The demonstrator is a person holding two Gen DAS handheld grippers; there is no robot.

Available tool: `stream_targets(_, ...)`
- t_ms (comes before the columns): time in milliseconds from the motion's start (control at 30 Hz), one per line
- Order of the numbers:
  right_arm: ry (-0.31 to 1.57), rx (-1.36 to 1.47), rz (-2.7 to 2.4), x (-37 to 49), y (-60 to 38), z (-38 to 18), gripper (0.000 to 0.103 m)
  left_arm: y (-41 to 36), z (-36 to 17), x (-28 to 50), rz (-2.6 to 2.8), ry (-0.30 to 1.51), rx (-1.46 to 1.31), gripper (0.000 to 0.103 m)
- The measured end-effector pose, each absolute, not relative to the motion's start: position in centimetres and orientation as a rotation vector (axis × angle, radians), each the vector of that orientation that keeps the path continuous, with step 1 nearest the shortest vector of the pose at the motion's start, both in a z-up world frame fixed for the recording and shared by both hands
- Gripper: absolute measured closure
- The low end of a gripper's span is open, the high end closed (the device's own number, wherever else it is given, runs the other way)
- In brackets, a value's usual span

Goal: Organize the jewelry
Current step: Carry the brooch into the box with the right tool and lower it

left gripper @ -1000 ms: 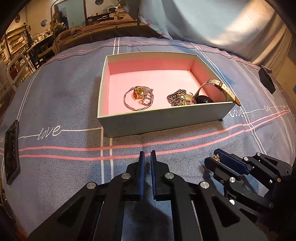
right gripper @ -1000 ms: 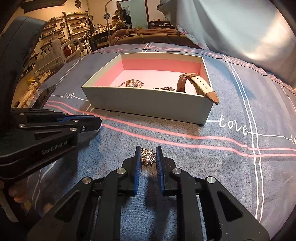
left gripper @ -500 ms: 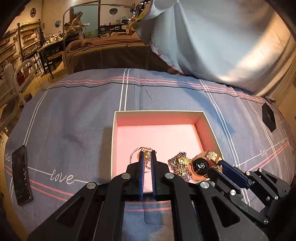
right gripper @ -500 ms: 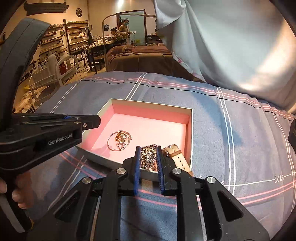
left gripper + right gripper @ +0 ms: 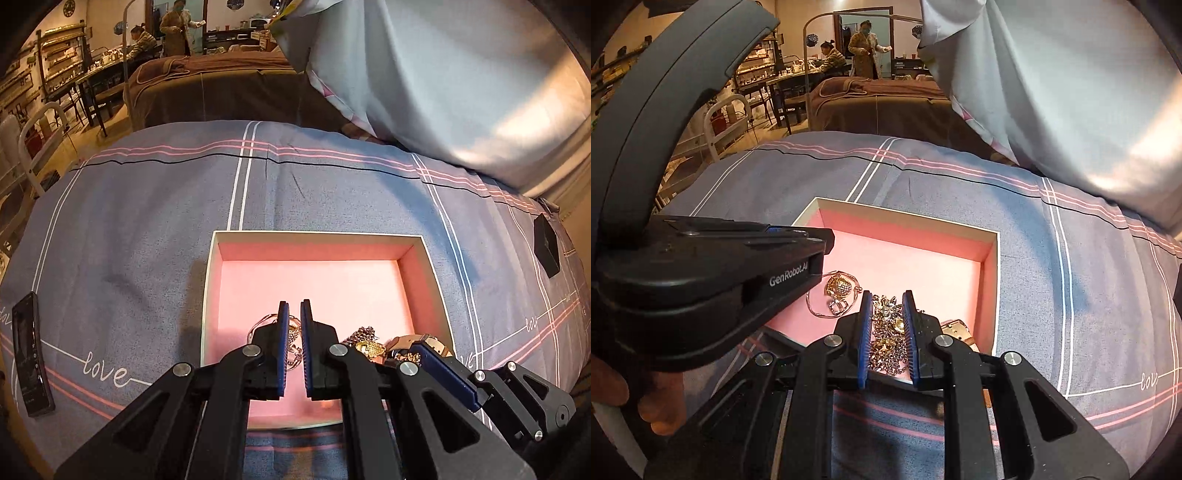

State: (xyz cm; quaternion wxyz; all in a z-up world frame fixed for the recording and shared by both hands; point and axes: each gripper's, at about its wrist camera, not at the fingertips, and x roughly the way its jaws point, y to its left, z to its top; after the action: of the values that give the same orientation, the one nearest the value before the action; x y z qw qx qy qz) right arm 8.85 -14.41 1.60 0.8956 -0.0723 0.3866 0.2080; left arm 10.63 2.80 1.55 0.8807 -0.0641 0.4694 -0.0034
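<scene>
Over the pink-lined box, left gripper jaws closed empty; right gripper apparently pinches a brooch.

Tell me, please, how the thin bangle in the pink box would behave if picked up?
The bangle is a wire hoop, so it probably keeps its shape yet slips easily. Its charm cluster sits on one side, so it would likely tilt.

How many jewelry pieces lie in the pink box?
3: bangle at left, chain pile in the middle, watch at right; more may be hidden. A brooch hangs in the right gripper.
</scene>
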Motion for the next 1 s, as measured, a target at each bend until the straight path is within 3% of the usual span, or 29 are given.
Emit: stream_targets(1000, 0.847, -0.182, 0.436, 9.1, -13.8, 0.4, 0.086, 2.6, 0.0, 11.3, -0.013, 1.021, -0.14, 0.096)
